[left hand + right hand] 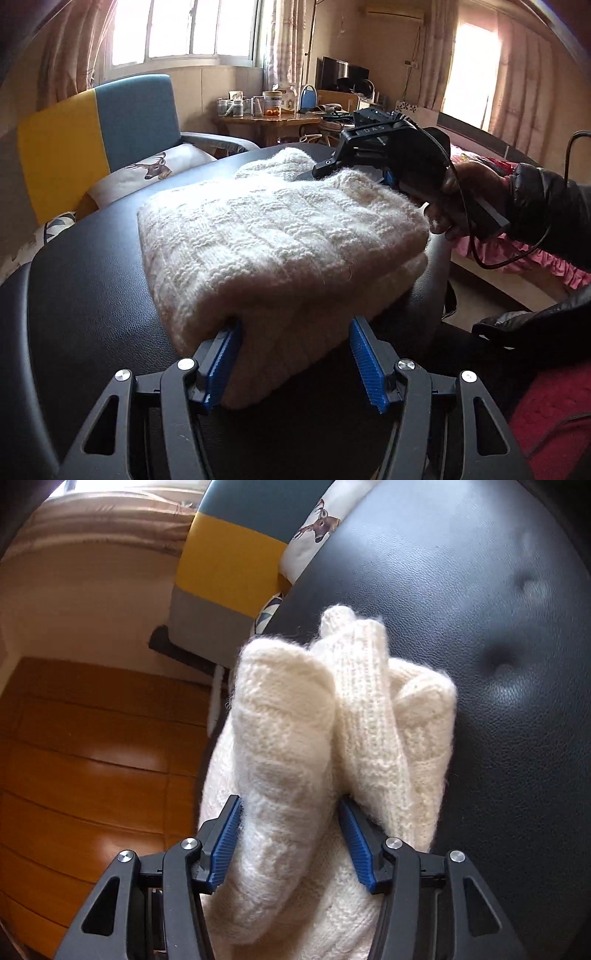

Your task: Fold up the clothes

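A cream knitted sweater (273,236) lies folded in a thick bundle on a black leather surface (92,302). My left gripper (295,354) grips the near edge of the bundle between its blue pads. My right gripper (332,168) grips the far right corner of the bundle, seen from the left wrist view with the hand behind it. In the right wrist view the right gripper (288,838) is shut on a bunched fold of the sweater (314,738), held just above the black surface (498,627).
A yellow and teal chair (103,140) with a deer cushion (155,170) stands at the left. A wooden table (269,122) with jars is behind. A bed with pink bedding (517,258) is at the right. Wooden floor (92,757) lies below the surface's edge.
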`<state>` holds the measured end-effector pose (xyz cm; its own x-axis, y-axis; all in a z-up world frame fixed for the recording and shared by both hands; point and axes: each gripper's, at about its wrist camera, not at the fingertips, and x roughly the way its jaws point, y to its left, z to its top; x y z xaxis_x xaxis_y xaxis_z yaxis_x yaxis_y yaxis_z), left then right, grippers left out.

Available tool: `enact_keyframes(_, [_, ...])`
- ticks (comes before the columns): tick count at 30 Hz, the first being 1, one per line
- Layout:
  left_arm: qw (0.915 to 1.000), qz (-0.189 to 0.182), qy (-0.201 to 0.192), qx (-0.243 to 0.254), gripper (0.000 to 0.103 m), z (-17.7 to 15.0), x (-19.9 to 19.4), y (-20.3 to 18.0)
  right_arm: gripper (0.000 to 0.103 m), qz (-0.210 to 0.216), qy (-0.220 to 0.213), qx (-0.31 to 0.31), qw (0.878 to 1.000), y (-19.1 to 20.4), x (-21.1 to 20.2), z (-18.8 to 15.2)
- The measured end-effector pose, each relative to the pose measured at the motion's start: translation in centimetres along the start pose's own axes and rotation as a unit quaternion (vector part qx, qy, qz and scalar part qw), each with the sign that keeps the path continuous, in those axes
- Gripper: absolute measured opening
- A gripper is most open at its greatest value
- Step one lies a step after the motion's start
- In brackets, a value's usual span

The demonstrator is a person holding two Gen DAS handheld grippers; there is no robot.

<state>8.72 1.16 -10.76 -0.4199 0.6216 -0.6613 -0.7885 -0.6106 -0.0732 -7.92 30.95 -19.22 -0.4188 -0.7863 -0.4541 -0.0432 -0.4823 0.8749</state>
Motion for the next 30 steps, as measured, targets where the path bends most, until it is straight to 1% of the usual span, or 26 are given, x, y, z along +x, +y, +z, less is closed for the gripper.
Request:
enact_keyframes(1, [1.0000,0.002,0.003,0.009,0.061,0.1,0.3,0.1,0.054,0.006,-0.002,-0.005,1.000,-0.1,0.0,-0.1])
enact_keyframes(2, [0.9997,0.006,0.010,0.021,0.061,0.1,0.8,0.1,0.054,0.004,-0.003,-0.026,1.000,0.1,0.1,-0.4])
enact_keyframes(3, [0.9993,0.008,0.022,0.027,0.061,0.1,1.5,0.3,0.054,-0.011,0.000,-0.042,0.999,0.4,0.1,-0.5])
enact_keyframes(5, [0.9986,-0.006,0.042,0.030,0.061,-0.2,2.5,0.6,0.041,-0.043,0.005,-0.074,0.996,1.0,0.2,-0.9])
enact_keyframes(6, [0.9982,-0.014,0.048,0.033,0.061,-0.3,2.9,0.7,0.038,-0.071,0.000,-0.093,0.993,1.9,0.2,-1.0])
enact_keyframes(7, [0.9976,-0.020,0.055,0.037,0.061,-0.3,3.1,0.7,0.027,-0.100,-0.005,-0.112,0.989,2.8,0.2,-1.1])
enact_keyframes(8, [0.9967,-0.025,0.063,0.045,0.061,-0.3,3.2,0.7,0.014,-0.116,-0.016,-0.141,0.983,4.4,-0.2,-1.1])
enact_keyframes(9, [0.9959,-0.030,0.069,0.050,0.061,-0.2,3.2,0.7,0.013,-0.131,-0.028,-0.171,0.976,6.2,-0.7,-1.1])
enact_keyframes(10, [0.9949,-0.038,0.076,0.054,0.061,-0.2,3.1,0.8,0.013,-0.145,-0.039,-0.201,0.968,7.9,-1.1,-1.1])
enact_keyframes(11, [0.9940,-0.042,0.080,0.061,0.061,-0.2,3.0,0.8,0.013,-0.164,-0.056,-0.237,0.956,9.9,-1.8,-1.1])
enact_keyframes(12, [0.9929,-0.046,0.085,0.069,0.061,-0.2,2.9,0.8,0.013,-0.195,-0.068,-0.276,0.938,11.6,-2.2,-1.2])
enact_keyframes(13, [0.9916,-0.047,0.091,0.079,0.061,-0.2,2.9,0.6,0.013,-0.234,-0.072,-0.311,0.918,12.8,-2.0,-1.1])
enact_keyframes(14, [0.9902,-0.050,0.096,0.088,0.061,-0.3,2.8,0.4,0.006,-0.275,-0.068,-0.327,0.902,13.0,-1.5,-0.9])
enact_keyframes(15, [0.9891,-0.054,0.101,0.093,0.061,-0.2,2.8,0.3,0.005,-0.316,-0.063,-0.340,0.883,13.0,-1.0,-0.6])
enact_keyframes(17, [0.9873,-0.058,0.108,0.101,0.061,-0.1,2.8,0.2,0.005,-0.356,-0.038,-0.319,0.878,9.7,-1.2,-0.2])
enact_keyframes(19, [0.9864,-0.060,0.111,0.105,0.061,-0.1,2.7,0.0,0.005,-0.368,-0.009,-0.277,0.888,6.4,0.0,0.2])
enact_keyframes(21, [0.9863,-0.059,0.110,0.108,0.061,-0.4,2.6,0.0,0.007,-0.297,-0.034,-0.216,0.929,4.5,-2.4,-0.2])
enact_keyframes(22, [0.9862,-0.059,0.110,0.109,0.061,-0.5,2.5,0.0,0.007,-0.252,-0.054,-0.184,0.949,4.2,-4.0,-0.4])
enact_keyframes(23, [0.9861,-0.062,0.111,0.108,0.061,-0.4,2.4,0.1,0.017,-0.205,-0.075,-0.151,0.964,3.9,-5.6,-0.6])
enact_keyframes(24, [0.9859,-0.063,0.111,0.108,0.061,-0.4,2.4,0.2,0.025,-0.167,-0.081,-0.129,0.974,3.9,-6.9,-1.1])
enact_keyframes(25, [0.9855,-0.064,0.111,0.111,0.061,-0.4,2.4,0.2,0.028,-0.130,-0.085,-0.109,0.982,3.9,-8.2,-1.7])
enact_keyframes(26, [0.9851,-0.064,0.111,0.114,0.061,-0.4,2.4,0.2,0.029,-0.093,-0.089,-0.088,0.988,3.8,-9.5,-2.4])
enact_keyframes(27, [0.9847,-0.065,0.111,0.118,0.061,-0.5,2.4,0.2,0.031,-0.078,-0.069,-0.089,0.991,4.1,-9.6,-3.4])
enact_keyframes(29, [0.9848,-0.066,0.110,0.118,0.061,-0.5,2.3,0.3,0.049,-0.052,-0.025,-0.095,0.994,4.6,-9.4,-5.5])
enact_keyframes(30, [0.9854,-0.066,0.108,0.113,0.061,-0.5,2.3,0.4,0.054,-0.039,-0.003,-0.098,0.994,4.9,-9.3,-6.6])
